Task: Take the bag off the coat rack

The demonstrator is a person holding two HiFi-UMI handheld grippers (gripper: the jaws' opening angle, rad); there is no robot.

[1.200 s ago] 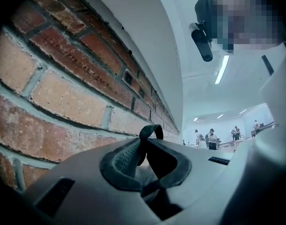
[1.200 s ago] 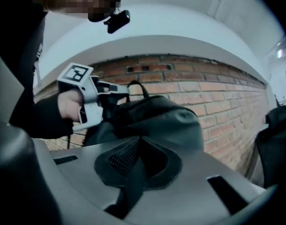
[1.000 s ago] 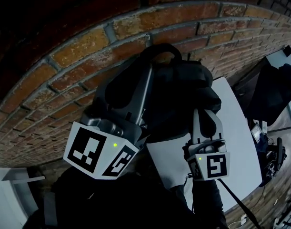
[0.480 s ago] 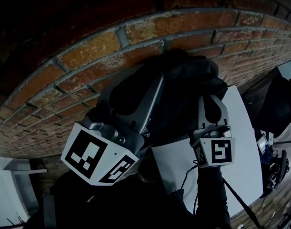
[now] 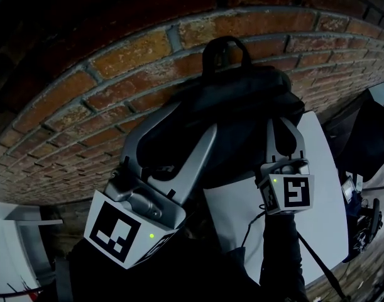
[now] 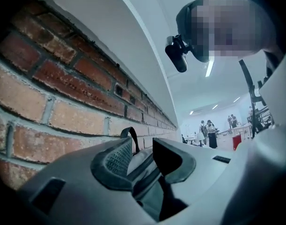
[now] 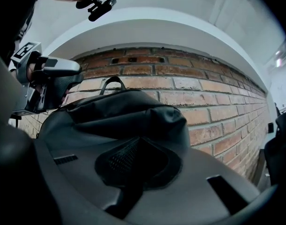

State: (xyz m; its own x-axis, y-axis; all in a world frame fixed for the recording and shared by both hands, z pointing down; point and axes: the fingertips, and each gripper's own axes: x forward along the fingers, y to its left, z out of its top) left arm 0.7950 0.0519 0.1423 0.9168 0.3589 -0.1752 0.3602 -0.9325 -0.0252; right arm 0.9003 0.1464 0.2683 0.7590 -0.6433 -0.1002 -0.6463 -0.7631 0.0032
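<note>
Left gripper (image 5: 188, 121) (image 6: 143, 149) is up near the brick wall (image 5: 116, 68). Its jaws stand apart and have just been opening. Between them lies the dark top of the bag (image 5: 242, 99), and the pads are not pressing on it. In the left gripper view the bag's handle (image 6: 132, 135) loops up just past the left pad, close against the bricks.

My right gripper (image 5: 283, 126) (image 7: 135, 161) has its jaws together, with the tips against the right side of the bag. The pads meet in the right gripper view, and the bag (image 7: 124, 111) bulges right behind them. I can't tell whether a fold of cloth is caught there.

The bag is black and sits tight against the wall. Its handle (image 5: 226, 46) stands upright at the top, and a white table (image 5: 317, 187) is below it and to the right. I can't make out what carries the bag.

The only print showing is the black-and-white square patterns on the two marker cubes, left (image 5: 126, 231) and right (image 5: 289, 194). They are codes rather than words. Each cube also has a small green light (image 5: 152, 236) lit on it.

Far back in the left gripper view a few people (image 6: 208, 130) stand under ceiling lights, too small to read anything on them.
</note>
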